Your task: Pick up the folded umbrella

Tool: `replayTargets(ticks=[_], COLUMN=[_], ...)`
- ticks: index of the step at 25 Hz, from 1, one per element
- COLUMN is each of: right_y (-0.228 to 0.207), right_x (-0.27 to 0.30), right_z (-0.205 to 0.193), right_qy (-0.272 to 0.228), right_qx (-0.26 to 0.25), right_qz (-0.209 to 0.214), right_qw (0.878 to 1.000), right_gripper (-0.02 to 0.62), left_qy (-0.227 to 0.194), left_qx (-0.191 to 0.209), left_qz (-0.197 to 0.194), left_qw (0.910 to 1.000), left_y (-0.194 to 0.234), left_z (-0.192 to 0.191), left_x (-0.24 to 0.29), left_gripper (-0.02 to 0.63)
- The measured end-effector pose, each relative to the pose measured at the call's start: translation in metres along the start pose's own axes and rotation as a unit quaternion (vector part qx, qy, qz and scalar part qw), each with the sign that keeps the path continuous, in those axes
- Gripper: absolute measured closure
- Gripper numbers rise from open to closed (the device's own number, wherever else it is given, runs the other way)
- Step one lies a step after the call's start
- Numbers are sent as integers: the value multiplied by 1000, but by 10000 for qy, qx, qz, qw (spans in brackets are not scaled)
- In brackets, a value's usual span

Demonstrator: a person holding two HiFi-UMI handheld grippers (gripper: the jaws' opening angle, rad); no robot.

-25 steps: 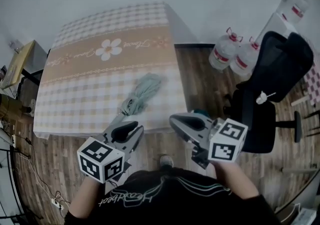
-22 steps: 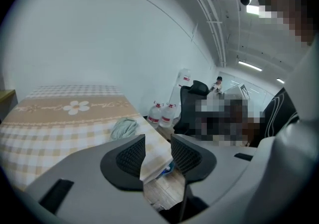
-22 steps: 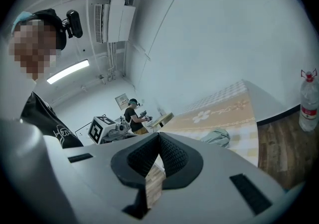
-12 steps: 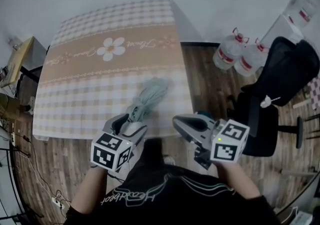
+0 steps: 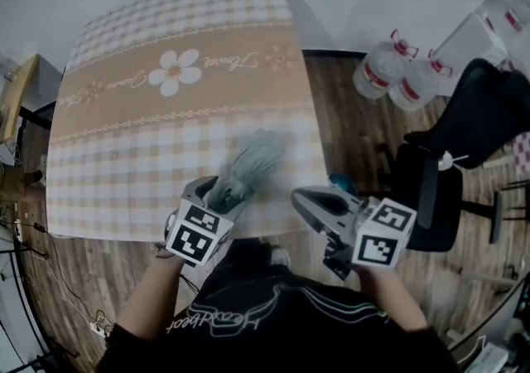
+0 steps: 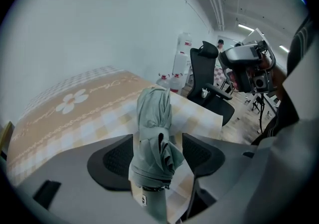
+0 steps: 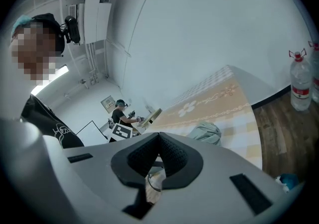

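Observation:
The folded grey-green umbrella (image 5: 253,161) lies on the checked tablecloth near the table's front edge. My left gripper (image 5: 218,190) points down over its near, handle end. In the left gripper view the umbrella (image 6: 154,118) runs straight out between the two pads of the left gripper (image 6: 157,139), whose jaws are opening and do not press on it. My right gripper (image 5: 301,196) hovers off the table's front right corner, shut with nothing in it. In the right gripper view the right gripper (image 7: 159,136) has its tips together, and the umbrella (image 7: 205,132) shows beyond them.
The table (image 5: 124,139) carries a beige cloth with a white flower print. To the right on the wooden floor stand a black office chair (image 5: 464,139) and two large water bottles (image 5: 377,77). A small side table (image 5: 15,98) stands at the left.
My left gripper moved forward and down from in front of the table onto the umbrella's near end, and its jaws opened around it. The right gripper shifted slightly.

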State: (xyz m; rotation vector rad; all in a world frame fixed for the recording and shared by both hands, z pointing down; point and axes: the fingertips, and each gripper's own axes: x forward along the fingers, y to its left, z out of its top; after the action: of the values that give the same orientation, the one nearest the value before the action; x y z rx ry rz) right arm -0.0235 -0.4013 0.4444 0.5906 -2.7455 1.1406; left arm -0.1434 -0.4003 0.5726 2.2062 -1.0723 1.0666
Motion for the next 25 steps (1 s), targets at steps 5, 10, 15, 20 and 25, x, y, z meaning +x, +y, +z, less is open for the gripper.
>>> replayTargets(ticks=[5,10,15,20,25], right_y=[-22,-30,-34,-36,-37], right_x=[11,13,10,4,-2], right_z=[-3,-7,-11,-14,-20], right_qy=[11,-10,7,28,-15], right_qx=[238,424,543,599,712], right_qz=[-104,-111,-126,-94,-90], right_qw=[9997,9990,9984,9982,9974], right_gripper=[584,584,584,584,584], left_qy=[177,277,321,500,671], left_qx=[95,-23,-109,-70,-296], left_qz=[-235,-298,-334,-330,-559], left_qw=[9995,9992,9989,9982,9957], left_y=[7,11,11,10,9], left_z=[-8,-17,-20,-23,-25], left_x=[20,32,38,47,50], left_gripper=[313,314,314,323,347])
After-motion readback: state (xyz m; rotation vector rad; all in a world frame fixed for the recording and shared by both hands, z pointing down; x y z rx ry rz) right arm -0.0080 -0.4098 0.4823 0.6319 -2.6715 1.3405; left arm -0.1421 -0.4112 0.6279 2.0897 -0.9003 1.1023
